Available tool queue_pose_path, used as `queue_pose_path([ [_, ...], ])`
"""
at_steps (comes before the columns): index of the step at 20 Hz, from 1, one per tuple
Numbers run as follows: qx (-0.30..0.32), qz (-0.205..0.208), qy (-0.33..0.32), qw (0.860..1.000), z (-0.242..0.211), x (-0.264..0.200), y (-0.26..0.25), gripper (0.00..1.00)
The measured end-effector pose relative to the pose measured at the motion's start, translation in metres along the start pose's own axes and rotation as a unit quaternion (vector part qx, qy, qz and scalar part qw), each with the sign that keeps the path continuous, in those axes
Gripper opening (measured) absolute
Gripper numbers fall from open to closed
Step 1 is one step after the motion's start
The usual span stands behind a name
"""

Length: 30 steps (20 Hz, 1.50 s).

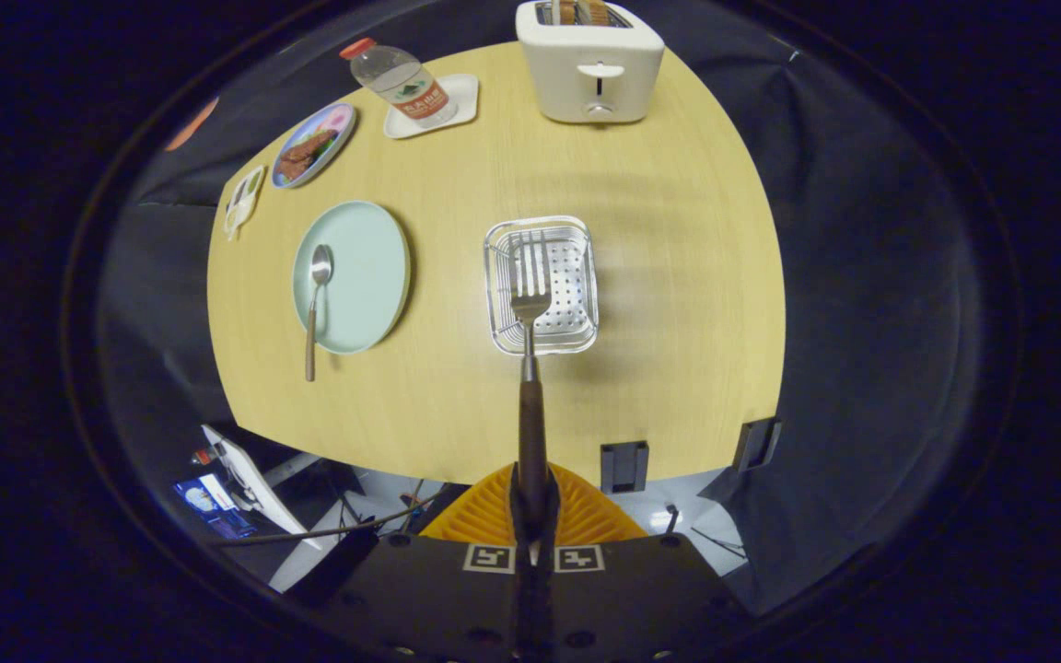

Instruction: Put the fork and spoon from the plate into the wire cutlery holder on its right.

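gripper [530, 516] gripping fork [529, 304], above wire holder [542, 285]

Bright tabletop [678, 276], bowed edges (fisheye)

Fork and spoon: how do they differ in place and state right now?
The fork is clamped by its handle between the gripper fingers, tines over the wire cutlery holder; the spoon lies loose, bowl on the pale green plate, handle end past its rim over the table. Both have metal heads and dark handles.

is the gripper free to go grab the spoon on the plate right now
Probably not yet: the gripper is shut on the fork over the wire holder. The spoon itself lies unobstructed on the plate.
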State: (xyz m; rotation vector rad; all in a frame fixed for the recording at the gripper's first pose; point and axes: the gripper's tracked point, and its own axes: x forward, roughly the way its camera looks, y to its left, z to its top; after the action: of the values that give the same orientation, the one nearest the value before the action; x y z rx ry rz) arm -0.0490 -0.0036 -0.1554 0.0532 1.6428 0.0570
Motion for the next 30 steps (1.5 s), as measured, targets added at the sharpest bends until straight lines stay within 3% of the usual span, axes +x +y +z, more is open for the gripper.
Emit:
queue_pose_path([
  [9, 0.038, 0.009, 0.054, 0.998, 0.015, 0.014, -0.004, 0.08],
  [20, 0.071, 0.029, 0.006, 0.997, 0.042, 0.015, -0.002, 0.12],
  [23, 0.069, 0.038, -0.003, 0.997, 0.041, 0.012, 0.004, 0.22],
  [24, 0.068, 0.041, -0.007, 0.997, 0.041, 0.011, 0.006, 0.33],
  [27, 0.064, 0.045, -0.030, 0.997, 0.042, 0.004, 0.009, 0.48],
  [30, 0.043, 0.028, -0.087, 0.995, 0.047, -0.013, 0.010, 0.75],
])
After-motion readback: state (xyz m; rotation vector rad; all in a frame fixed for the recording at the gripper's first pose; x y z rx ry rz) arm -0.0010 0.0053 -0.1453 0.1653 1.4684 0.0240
